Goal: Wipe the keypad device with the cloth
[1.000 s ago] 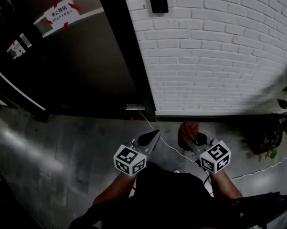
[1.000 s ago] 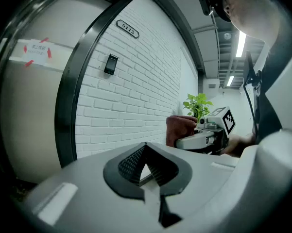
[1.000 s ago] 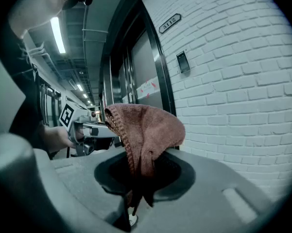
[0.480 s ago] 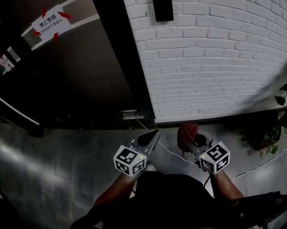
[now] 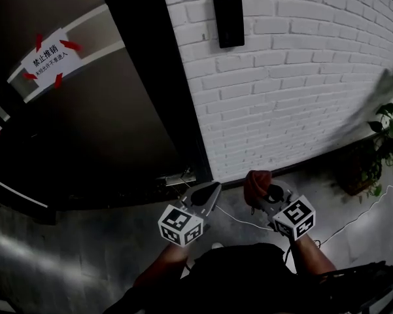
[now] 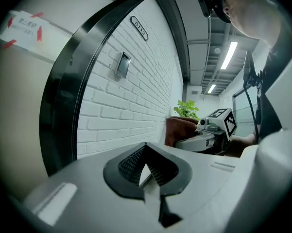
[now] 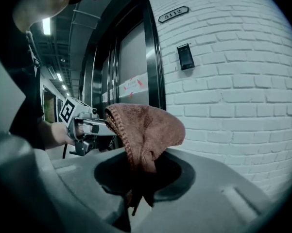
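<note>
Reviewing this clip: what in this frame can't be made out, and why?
- Keypad device: any keys or dirt on its face. It is too small and dark in every view.
- Right gripper: its jaw tips, in the right gripper view. The cloth clamped there covers them.
- Door sign: its print, in the head view, is too small to read.
- Plant: in the head view it is cut off by the right edge.
</note>
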The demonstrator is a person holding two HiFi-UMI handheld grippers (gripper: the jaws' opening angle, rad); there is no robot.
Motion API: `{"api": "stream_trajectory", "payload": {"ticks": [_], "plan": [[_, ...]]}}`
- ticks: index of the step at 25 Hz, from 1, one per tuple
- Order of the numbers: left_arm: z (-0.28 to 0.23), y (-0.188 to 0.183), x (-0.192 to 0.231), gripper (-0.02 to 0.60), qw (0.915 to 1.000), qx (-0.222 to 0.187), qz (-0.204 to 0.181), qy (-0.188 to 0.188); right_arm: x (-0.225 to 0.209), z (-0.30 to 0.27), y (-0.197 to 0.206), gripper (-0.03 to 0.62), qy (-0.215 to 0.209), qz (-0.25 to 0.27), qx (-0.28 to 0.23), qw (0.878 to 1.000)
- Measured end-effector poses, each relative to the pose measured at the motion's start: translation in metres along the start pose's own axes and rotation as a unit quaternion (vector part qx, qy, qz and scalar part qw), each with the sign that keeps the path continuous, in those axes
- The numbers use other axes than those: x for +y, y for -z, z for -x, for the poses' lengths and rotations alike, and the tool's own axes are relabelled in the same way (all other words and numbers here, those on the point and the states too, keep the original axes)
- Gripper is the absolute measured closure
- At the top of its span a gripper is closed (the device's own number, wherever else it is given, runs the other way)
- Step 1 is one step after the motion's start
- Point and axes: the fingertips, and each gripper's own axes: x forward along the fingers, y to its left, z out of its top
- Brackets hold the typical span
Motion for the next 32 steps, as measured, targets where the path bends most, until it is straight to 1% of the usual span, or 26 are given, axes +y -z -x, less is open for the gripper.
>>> {"api": "stream_trajectory", "payload": {"ticks": [3, 5, 7, 9, 11, 13, 16, 18, 21, 22, 23, 24, 25, 26, 29, 30, 32], "plan": [[0.003, -0.001, 0.014, 0.565, 0.9999, 0.004, -0.003, 0.014, -0.006, -0.017, -0.017, 0.525, 0.025, 0.03, -0.007, 0.999], [0.004, -0.001, 0.022, 0.565, 0.9998, 0.005, -0.001, 0.02, -0.011, -0.025, -0.034, 0.525, 0.044, 0.066, -0.007, 0.997], [0.006, 0.0, 0.026, 0.565, 0.9997, 0.007, 0.003, 0.025, -0.018, -0.03, -0.054, 0.525, 0.065, 0.111, -0.009, 0.992], [0.008, 0.0, 0.028, 0.565, 0.9996, 0.007, 0.004, 0.028, -0.029, -0.034, -0.079, 0.525, 0.087, 0.166, -0.015, 0.982], [0.007, -0.002, 0.031, 0.565, 0.9997, 0.006, 0.004, 0.024, -0.041, -0.039, -0.11, 0.525, 0.107, 0.232, -0.017, 0.967], [0.005, -0.004, 0.035, 0.565, 0.9999, 0.0, 0.006, 0.014, -0.052, -0.044, -0.142, 0.525, 0.124, 0.307, -0.018, 0.944], [0.003, -0.007, 0.038, 0.565, 0.9999, -0.01, 0.013, -0.004, -0.067, -0.05, -0.186, 0.525, 0.157, 0.411, -0.02, 0.898], [0.001, -0.009, 0.038, 0.565, 0.9997, -0.014, 0.013, -0.016, -0.08, -0.057, -0.211, 0.525, 0.176, 0.476, -0.021, 0.861], [-0.004, -0.009, 0.039, 0.565, 0.9992, -0.02, 0.014, -0.033, -0.1, -0.066, -0.245, 0.525, 0.205, 0.563, -0.02, 0.8], [-0.006, -0.009, 0.039, 0.565, 0.999, -0.021, 0.014, -0.038, -0.104, -0.068, -0.256, 0.525, 0.213, 0.584, -0.022, 0.783], [-0.007, -0.008, 0.04, 0.565, 0.9988, -0.021, 0.012, -0.044, -0.108, -0.07, -0.267, 0.525, 0.219, 0.601, -0.025, 0.768], [-0.009, -0.007, 0.042, 0.565, 0.9985, -0.023, 0.009, -0.05, -0.11, -0.072, -0.278, 0.525, 0.222, 0.614, -0.029, 0.757], [-0.01, -0.008, 0.043, 0.565, 0.9981, -0.025, 0.008, -0.056, -0.112, -0.075, -0.289, 0.525, 0.224, 0.623, -0.034, 0.749], [-0.011, -0.009, 0.043, 0.565, 0.9977, -0.027, 0.008, -0.062, -0.114, -0.077, -0.3, 0.525, 0.225, 0.628, -0.042, 0.744], [-0.01, -0.011, 0.044, 0.565, 0.9964, -0.031, 0.01, -0.079, -0.12, -0.083, -0.335, 0.525, 0.232, 0.632, -0.065, 0.736], [-0.01, -0.011, 0.045, 0.565, 0.9959, -0.03, 0.011, -0.085, -0.122, -0.084, -0.346, 0.525, 0.239, 0.634, -0.071, 0.732], [-0.007, -0.011, 0.046, 0.565, 0.9948, -0.03, 0.011, -0.097, -0.127, -0.087, -0.372, 0.525, 0.259, 0.642, -0.082, 0.717]]}}
